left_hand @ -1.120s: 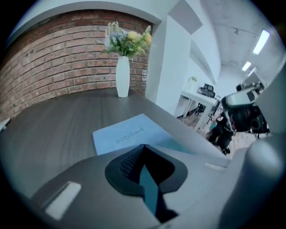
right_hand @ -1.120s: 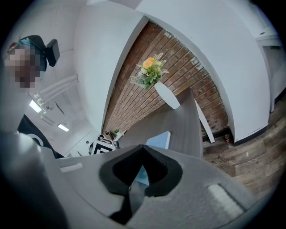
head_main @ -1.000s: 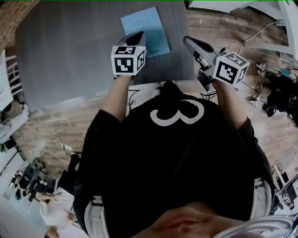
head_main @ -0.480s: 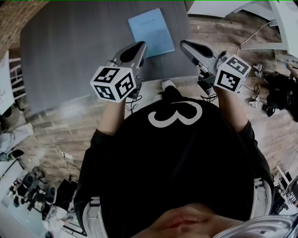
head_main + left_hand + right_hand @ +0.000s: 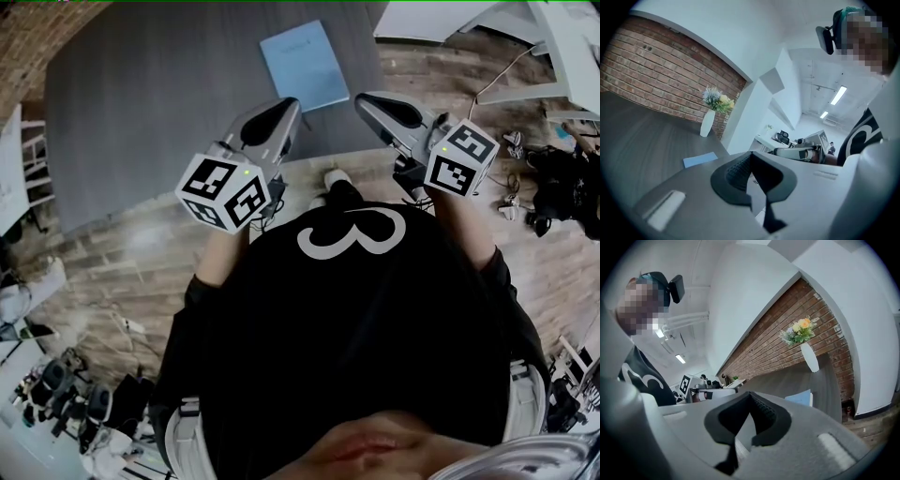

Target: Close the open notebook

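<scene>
Jaws first: our left gripper has its pads pressed together with nothing between them, and the right gripper is the same, shut and empty. We've got both of them up in front of the chest, noses aimed across the near edge of the dark grey table, neither one touching anything.

The blue notebook sits well apart from both tips, toward the far side of the table. It's lying flat and only one plain blue cover shows. There's no spread of pages and nothing is lifted, so to us it already looks closed. Our read is that the closing step is done and we're at the backing-off part. If anything's left, it's a quick check that the cover sits flush. That would mean reaching forward over bare tabletop and pressing down gently with a shut jaw.

Nothing stands in the way. The table is bare between us and the notebook. The only other thing on it is a white vase of flowers at the far end by the brick wall, well clear. Off to our right, cables and gear clutter the wood floor, but none of it is near the work.
</scene>
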The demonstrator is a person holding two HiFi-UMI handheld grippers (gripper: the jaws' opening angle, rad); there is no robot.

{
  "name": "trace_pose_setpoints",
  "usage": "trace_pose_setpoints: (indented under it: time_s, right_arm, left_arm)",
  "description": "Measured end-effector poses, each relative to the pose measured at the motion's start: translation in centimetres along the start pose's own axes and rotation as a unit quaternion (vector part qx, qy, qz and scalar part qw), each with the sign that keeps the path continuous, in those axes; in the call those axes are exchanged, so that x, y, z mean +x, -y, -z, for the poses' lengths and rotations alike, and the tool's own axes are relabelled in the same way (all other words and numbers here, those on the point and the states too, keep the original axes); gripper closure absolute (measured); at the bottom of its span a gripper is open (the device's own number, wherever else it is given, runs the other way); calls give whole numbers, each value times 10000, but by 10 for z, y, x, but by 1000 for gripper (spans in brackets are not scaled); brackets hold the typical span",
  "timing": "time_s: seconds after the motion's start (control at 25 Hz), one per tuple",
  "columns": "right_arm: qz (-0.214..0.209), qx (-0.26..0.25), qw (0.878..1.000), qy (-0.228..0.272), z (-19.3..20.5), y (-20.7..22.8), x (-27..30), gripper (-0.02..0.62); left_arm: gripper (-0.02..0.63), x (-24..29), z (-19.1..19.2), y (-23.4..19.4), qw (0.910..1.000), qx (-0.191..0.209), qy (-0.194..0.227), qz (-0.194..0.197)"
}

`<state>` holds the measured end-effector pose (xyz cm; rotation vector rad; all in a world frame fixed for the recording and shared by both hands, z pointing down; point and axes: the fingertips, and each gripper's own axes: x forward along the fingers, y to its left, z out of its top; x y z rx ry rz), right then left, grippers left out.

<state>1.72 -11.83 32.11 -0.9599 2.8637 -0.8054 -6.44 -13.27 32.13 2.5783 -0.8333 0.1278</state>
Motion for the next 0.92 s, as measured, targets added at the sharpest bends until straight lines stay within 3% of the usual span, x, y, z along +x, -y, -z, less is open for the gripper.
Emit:
trace_pose_setpoints:
  time_s: [0.92]
  right_arm:
    - [171,-62,9998,90,1,-8,-8,594]
  left_arm:
    - [591,-4,2,13,9998,188,-37,49]
